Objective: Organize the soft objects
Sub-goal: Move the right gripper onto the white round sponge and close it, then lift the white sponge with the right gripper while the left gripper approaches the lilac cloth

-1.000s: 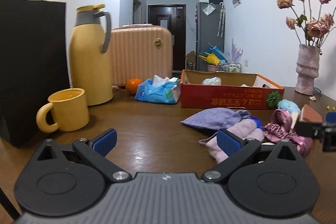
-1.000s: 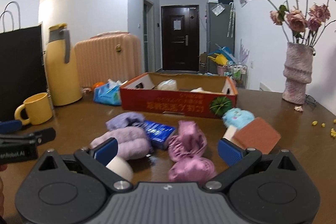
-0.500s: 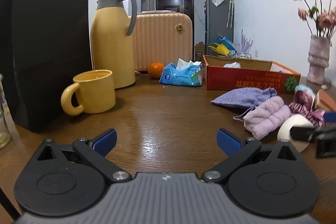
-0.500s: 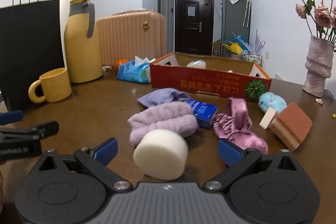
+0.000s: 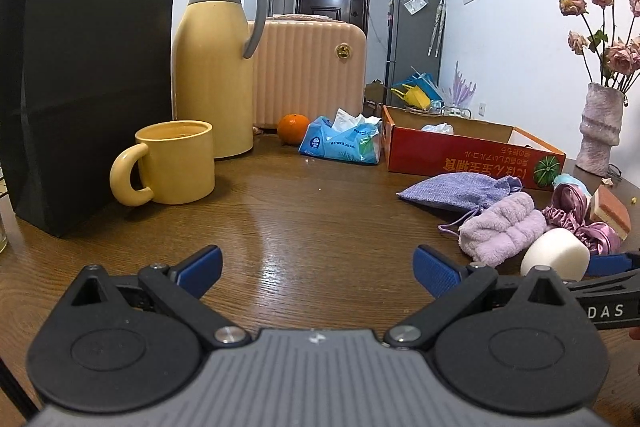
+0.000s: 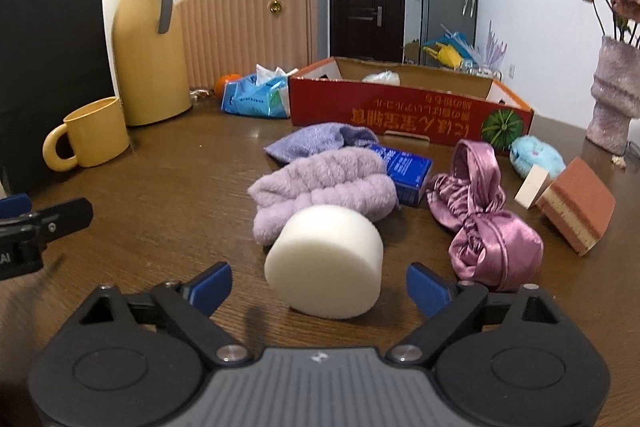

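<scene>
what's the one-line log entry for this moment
right gripper: open, white foam cylinder between fingers | left gripper: open, empty | red cardboard box: behind

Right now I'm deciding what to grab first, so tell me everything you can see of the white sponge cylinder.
The white sponge cylinder is a short, thick round of off-white foam with a fine, matte, porous look. It lies tilted on its curved side on the wooden table, one flat end facing lower left. Its far side sits against the fluffy lilac cloth. It lies just ahead of the open right hand-held gripper, roughly centred between the blue fingertips, neither touching it.
</scene>
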{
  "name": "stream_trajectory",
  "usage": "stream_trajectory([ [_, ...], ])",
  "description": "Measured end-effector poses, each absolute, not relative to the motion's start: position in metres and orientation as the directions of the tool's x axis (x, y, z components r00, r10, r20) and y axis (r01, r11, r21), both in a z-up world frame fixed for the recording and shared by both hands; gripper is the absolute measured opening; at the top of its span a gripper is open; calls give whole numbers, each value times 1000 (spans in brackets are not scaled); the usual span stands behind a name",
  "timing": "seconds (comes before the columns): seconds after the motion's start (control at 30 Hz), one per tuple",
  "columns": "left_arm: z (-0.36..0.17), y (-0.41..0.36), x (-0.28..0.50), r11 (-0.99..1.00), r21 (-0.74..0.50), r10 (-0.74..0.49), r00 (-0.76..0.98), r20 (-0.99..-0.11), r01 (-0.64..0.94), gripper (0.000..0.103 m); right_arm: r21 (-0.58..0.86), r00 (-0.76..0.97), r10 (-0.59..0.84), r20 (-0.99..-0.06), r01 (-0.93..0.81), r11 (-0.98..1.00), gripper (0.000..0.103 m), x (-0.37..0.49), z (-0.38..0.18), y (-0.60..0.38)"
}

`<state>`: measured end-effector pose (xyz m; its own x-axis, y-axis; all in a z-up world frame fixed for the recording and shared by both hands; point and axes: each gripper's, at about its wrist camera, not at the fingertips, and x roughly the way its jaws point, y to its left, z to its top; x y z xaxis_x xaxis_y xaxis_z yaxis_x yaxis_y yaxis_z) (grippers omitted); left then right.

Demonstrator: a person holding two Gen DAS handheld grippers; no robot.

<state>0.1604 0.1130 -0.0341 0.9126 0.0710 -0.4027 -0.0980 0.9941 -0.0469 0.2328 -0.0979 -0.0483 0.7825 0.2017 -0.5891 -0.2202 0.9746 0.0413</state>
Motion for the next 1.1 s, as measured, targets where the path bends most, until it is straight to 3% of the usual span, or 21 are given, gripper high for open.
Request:
stream_trajectory([
  [0.13, -34, 113, 161, 994, -46, 72, 911, -405, -99, 103, 76, 750, 231, -620, -236, 969, 52, 238, -54, -100],
  [0.47, -35, 112, 163, 993, -39, 83, 905, -416, -109, 103, 114, 769, 270, -580, -252, 961, 44, 232, -49, -108],
  [1.1, -24, 82, 174, 996, -6, 80, 907, -413, -90, 103, 85, 849, 233, -474, -219, 972, 43, 232, -26, -156],
])
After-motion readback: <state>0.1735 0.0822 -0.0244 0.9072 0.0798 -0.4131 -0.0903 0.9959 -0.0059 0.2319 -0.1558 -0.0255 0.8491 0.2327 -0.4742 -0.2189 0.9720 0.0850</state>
